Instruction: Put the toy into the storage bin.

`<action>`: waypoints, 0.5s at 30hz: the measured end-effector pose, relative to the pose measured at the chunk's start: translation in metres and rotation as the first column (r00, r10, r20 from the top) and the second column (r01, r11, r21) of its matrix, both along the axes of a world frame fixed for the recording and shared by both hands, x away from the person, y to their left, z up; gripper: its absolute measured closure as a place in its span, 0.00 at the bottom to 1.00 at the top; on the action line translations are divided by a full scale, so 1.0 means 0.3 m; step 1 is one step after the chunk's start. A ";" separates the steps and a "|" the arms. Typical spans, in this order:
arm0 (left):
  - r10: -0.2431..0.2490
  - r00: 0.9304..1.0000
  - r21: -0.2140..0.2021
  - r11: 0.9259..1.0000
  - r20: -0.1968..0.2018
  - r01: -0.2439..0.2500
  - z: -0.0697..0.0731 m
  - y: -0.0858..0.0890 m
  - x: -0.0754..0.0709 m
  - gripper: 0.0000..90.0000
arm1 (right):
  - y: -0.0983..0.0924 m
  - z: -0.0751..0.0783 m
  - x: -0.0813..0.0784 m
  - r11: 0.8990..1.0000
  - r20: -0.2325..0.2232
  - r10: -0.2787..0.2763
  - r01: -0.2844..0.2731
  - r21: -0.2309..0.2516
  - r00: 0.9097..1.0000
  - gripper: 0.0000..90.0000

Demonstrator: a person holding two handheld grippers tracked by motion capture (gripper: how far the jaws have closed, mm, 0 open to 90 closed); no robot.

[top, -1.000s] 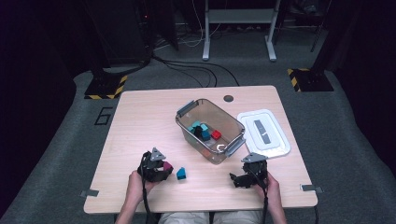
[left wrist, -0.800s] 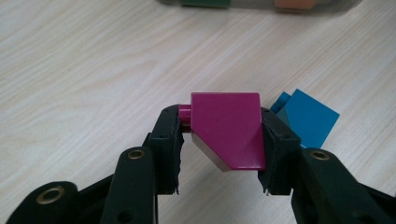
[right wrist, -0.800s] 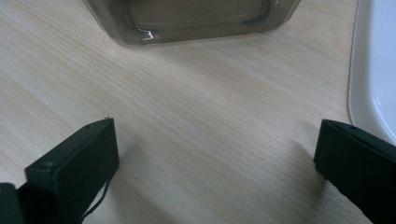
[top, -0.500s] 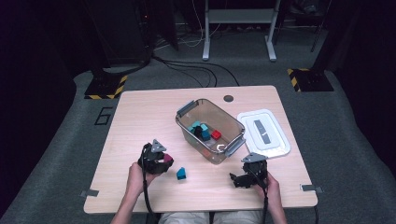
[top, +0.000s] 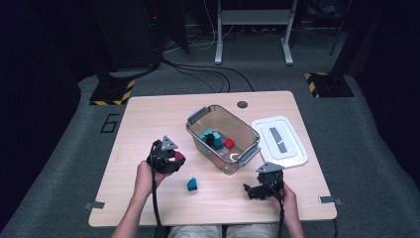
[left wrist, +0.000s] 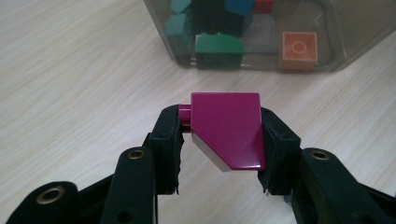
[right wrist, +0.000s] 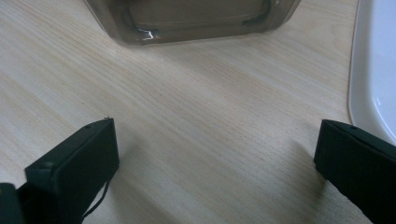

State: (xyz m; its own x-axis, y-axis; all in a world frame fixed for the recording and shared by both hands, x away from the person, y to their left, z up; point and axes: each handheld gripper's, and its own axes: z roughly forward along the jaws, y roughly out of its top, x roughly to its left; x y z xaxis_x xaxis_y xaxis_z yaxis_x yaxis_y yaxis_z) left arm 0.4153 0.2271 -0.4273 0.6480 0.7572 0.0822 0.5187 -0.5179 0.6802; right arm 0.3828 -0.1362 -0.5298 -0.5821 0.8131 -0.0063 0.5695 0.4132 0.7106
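A magenta sloped brick (left wrist: 229,130) sits clamped between the pads of my left gripper (left wrist: 222,147), lifted off the wood. From above, that left gripper (top: 173,159) hangs left of the clear plastic bin (top: 195,134) with the magenta brick (top: 179,156) at its tip. The bin (left wrist: 341,51) holds several bricks: teal, green (left wrist: 218,48), blue and red (top: 229,143). A blue brick (top: 192,184) lies on the table between my hands. My right gripper (top: 253,191) rests low near the front edge, its jaws wide apart with bare wood between them, as the right gripper view (right wrist: 215,158) shows.
The bin's white lid (top: 280,141) lies flat to the right of the bin, and its edge (right wrist: 373,74) is close to my right jaw. A round dark hole (top: 242,104) marks the table's far side. Dark floor, cables and stands surround the table.
My left gripper has risen off the table with the magenta brick and shifted toward the bin. The right gripper has stayed where it was.
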 end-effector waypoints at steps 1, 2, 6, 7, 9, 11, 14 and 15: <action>0.000 1.000 0.000 1.000 0.003 0.000 0.007 0.001 0.003 0.63 | 0.000 0.000 0.000 1.000 0.000 0.000 0.000 0.000 1.000 0.00; 0.002 1.000 0.005 1.000 0.004 -0.002 0.019 0.003 0.008 0.63 | 0.000 0.000 0.000 1.000 0.000 0.000 0.000 0.000 1.000 0.00; 0.005 1.000 0.007 1.000 0.024 -0.006 0.057 0.001 0.024 0.63 | 0.000 0.000 0.000 1.000 0.000 0.000 0.000 0.000 1.000 0.00; 0.003 1.000 0.007 1.000 0.028 -0.003 0.065 -0.001 0.027 0.63 | 0.000 0.000 0.000 1.000 -0.001 0.000 0.000 0.000 1.000 0.00; 0.002 0.999 0.009 1.000 0.041 -0.002 0.089 -0.006 0.035 0.63 | 0.000 0.000 0.000 1.000 0.000 0.000 0.000 0.000 1.000 0.00; 0.004 0.999 0.005 1.000 0.052 -0.004 0.111 -0.012 0.043 0.63 | 0.000 0.000 0.000 1.000 0.000 0.000 0.000 0.000 1.000 0.00; 0.002 0.998 0.002 1.000 0.069 -0.002 0.141 -0.024 0.060 0.63 | 0.000 0.000 0.000 1.000 0.000 0.000 0.000 0.000 1.000 0.00; 0.005 0.997 0.000 1.000 0.071 -0.005 0.147 -0.027 0.063 0.63 | 0.000 0.000 0.000 1.000 0.000 0.000 0.000 0.000 1.000 0.00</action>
